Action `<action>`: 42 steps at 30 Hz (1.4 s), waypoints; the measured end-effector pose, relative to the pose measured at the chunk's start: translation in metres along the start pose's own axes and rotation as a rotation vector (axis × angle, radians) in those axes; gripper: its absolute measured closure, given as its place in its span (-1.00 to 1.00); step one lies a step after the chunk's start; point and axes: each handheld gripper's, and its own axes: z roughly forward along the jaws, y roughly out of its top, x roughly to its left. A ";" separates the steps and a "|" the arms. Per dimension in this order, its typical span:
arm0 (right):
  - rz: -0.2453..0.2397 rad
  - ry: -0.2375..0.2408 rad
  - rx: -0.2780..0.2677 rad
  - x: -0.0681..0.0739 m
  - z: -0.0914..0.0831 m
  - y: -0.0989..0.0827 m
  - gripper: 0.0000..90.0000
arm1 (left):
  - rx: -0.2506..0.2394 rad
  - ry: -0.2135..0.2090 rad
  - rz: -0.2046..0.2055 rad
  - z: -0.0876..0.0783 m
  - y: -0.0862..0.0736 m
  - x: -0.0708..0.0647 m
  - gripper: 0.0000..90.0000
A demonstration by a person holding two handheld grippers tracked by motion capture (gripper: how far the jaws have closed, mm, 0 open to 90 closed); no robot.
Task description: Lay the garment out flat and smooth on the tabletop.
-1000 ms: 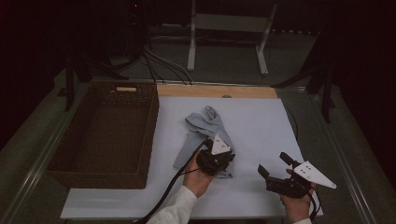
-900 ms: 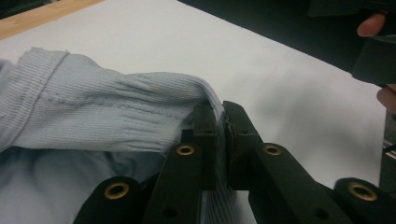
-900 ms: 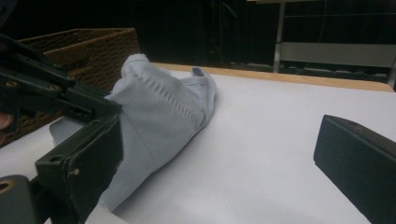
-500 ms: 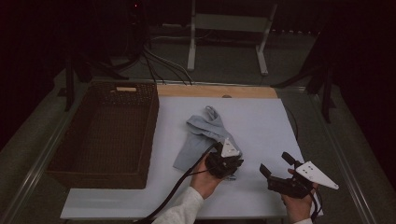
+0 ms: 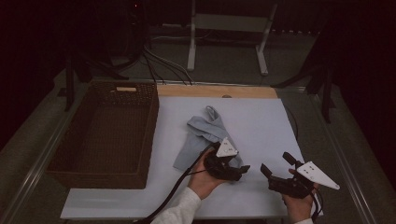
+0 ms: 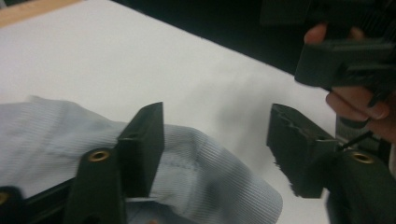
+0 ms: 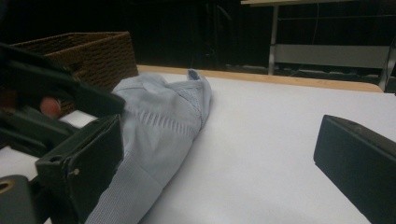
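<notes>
A light blue-grey cloth (image 5: 203, 134) lies crumpled on the white table top (image 5: 261, 121), its near corner under my left gripper (image 5: 241, 171). In the left gripper view the jaws (image 6: 215, 116) have just been opening and stand apart. The cloth's ribbed edge (image 6: 210, 168) lies slack below and between them, and neither pad presses on it. My right gripper (image 5: 275, 163) hovers just to the right, near the table's front edge, open and empty. In the right gripper view its jaws (image 7: 219, 130) frame the cloth (image 7: 159, 121) and the left gripper (image 7: 56, 88).
A dark woven basket (image 5: 60, 154) stands on the left of the table, also seen as the basket (image 7: 88, 51) behind the cloth. A wooden strip (image 5: 215, 90) edges the table's far side. Cables and a metal stand (image 5: 229, 32) lie beyond it.
My left gripper shifted a little to the right along the cloth's near corner and its jaws went from shut to open, letting go of the cloth. The right gripper has not moved.
</notes>
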 end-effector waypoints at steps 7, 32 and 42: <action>-0.002 0.001 0.003 0.000 0.000 0.000 -0.96 | -0.035 0.039 -0.020 -0.018 0.001 0.007 -0.65; -0.001 0.010 0.012 0.002 0.002 -0.001 -0.96 | -0.073 0.179 -0.059 -0.076 -0.029 0.047 -1.00; -0.006 0.023 0.021 0.003 0.004 -0.001 -0.96 | -0.098 0.231 -0.083 -0.095 -0.038 0.060 -1.00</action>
